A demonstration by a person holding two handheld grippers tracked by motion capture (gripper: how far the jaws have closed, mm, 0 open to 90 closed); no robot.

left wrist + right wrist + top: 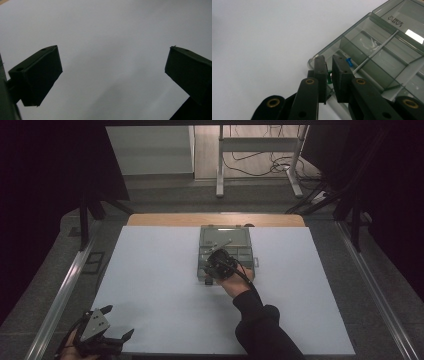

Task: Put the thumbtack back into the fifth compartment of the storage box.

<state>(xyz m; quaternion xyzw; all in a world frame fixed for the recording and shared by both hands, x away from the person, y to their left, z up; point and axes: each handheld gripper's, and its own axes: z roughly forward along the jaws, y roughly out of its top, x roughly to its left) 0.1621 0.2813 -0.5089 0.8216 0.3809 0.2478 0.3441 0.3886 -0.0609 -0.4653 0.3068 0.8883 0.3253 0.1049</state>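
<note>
A white worktop (165,285) carried a clear grey compartment box (226,251) near the middle of its far edge, with the box's open lid lying toward that edge. The right gripper (212,268) hovered over the box's near left corner, the person's dark sleeve (260,327) reaching in from the worktop's near edge. In the right gripper view its jaws stood almost together, pinching a small green piece (328,77) just above the corner compartment's rim. A small blue screw (349,61) lay inside that compartment, just beyond the jaw tips and apart from them. The left gripper (102,332) rested at the worktop's near left corner, well apart from the box, its jaws spread wide over bare white surface with nothing between them.
</note>
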